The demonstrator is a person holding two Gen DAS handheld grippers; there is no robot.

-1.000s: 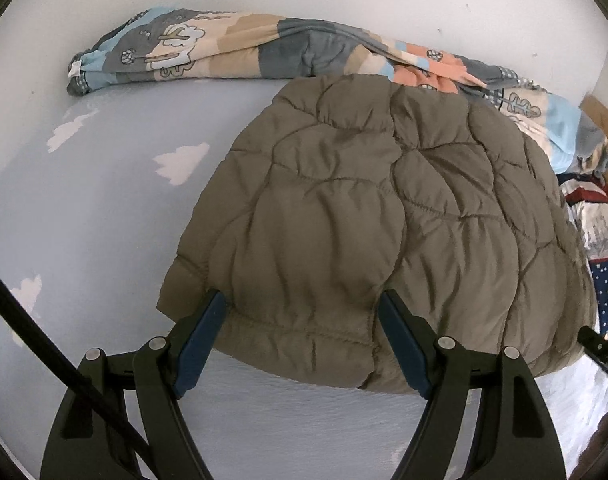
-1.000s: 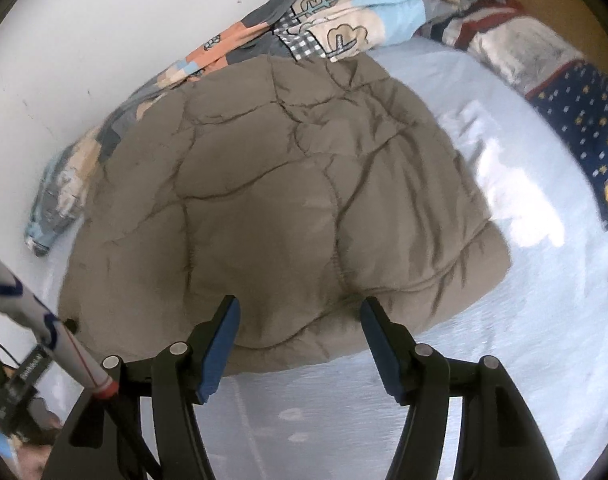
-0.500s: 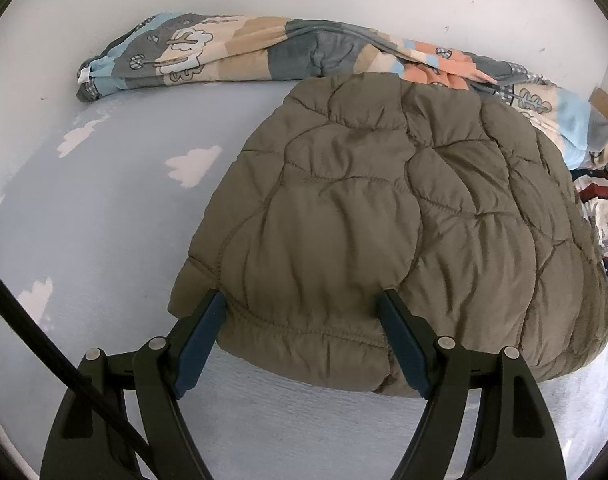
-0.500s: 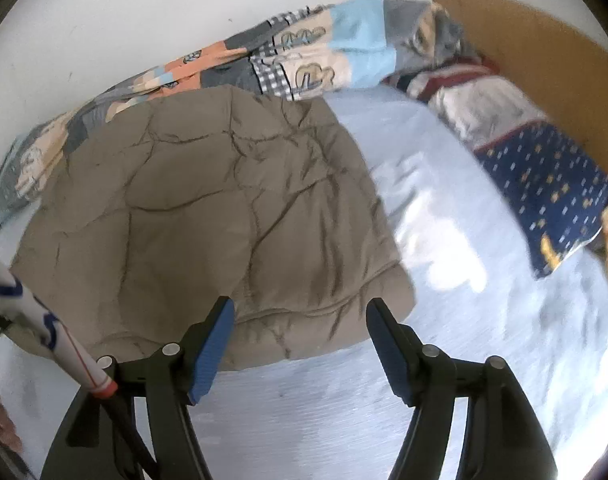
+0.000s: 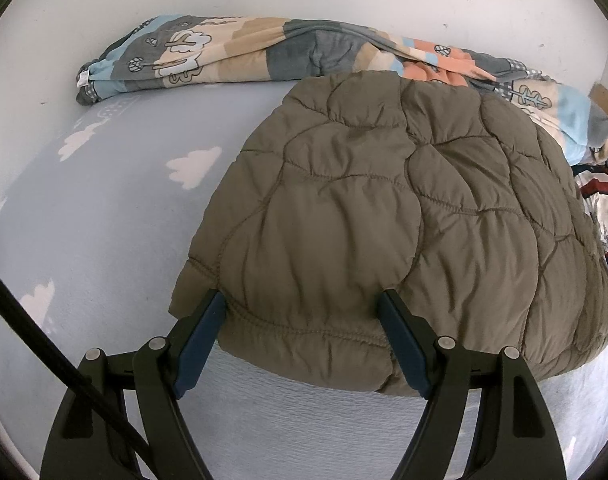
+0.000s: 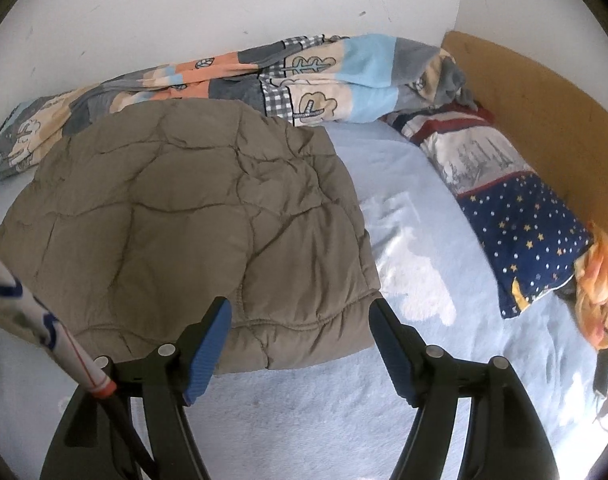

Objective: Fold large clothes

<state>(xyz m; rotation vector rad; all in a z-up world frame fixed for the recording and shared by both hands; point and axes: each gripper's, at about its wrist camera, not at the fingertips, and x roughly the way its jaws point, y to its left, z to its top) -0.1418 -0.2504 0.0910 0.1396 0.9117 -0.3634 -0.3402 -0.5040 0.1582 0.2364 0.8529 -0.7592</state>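
An olive quilted puffer jacket point(image 5: 384, 208) lies folded into a rounded block on the light blue bed sheet point(image 5: 104, 220). My left gripper point(image 5: 302, 300) is open, its blue pads either side of the jacket's near hem at the left corner, not squeezing it. In the right wrist view the jacket point(image 6: 184, 220) fills the left half. My right gripper point(image 6: 300, 304) is open over the near right corner, and the hem shows between its fingers without being pinched.
A rolled patchwork blanket point(image 5: 224, 56) lies along the white wall behind the jacket. A starry navy pillow point(image 6: 524, 220) and an orange cloth point(image 6: 596, 280) rest against the wooden headboard point(image 6: 544, 92) on the right. Black cable point(image 5: 44, 340) crosses at lower left.
The right wrist view has rolled and swung right, so the pillow and headboard now show and the jacket sits further left. Its jaws stand slightly wider. The left view barely shifted.
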